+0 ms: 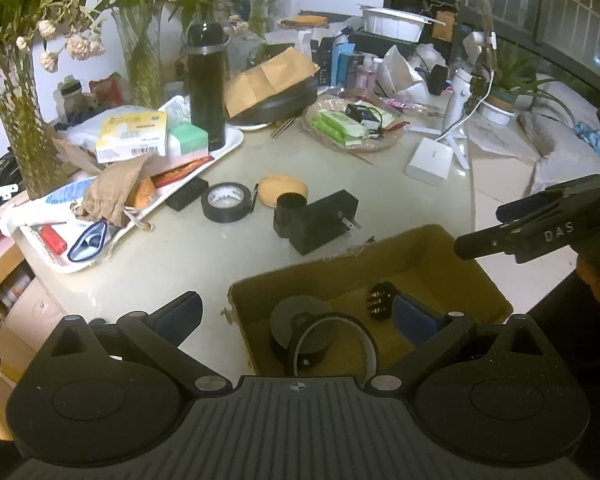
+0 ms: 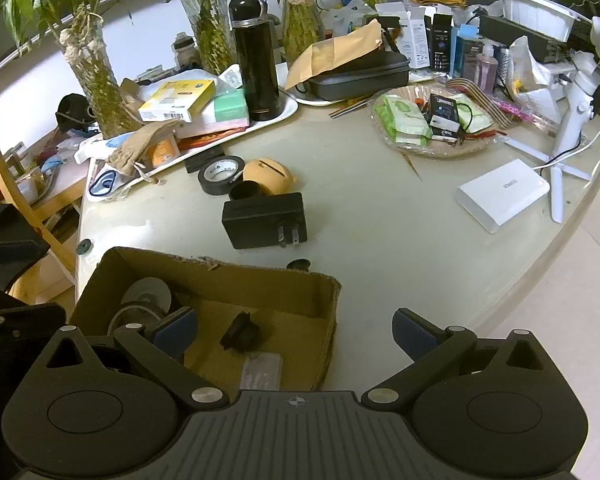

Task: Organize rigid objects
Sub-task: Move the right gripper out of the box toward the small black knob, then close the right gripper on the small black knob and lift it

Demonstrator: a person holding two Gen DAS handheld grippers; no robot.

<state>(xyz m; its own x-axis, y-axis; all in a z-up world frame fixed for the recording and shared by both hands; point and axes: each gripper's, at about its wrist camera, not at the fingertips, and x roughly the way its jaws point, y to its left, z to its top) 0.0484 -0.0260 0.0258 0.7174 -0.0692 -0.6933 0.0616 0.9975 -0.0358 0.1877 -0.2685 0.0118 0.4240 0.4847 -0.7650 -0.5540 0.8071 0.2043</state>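
The open brown cardboard box sits at the near edge of the pale round table, and it already holds a black round part with a grey disc top, a clear-rimmed ring leaning against it, and a small black ribbed piece. The left gripper hangs above the box with its blue-padded jaws spread wide and nothing between them. The right gripper is just as wide apart and empty, straddling the box's right wall. Just beyond the box's far wall lies a black plug-in power adapter with its two metal prongs facing the box. A short black tube touches its far side, with a tan oval coin bank and a roll of black tape just behind. Further right lies a white rectangular box.
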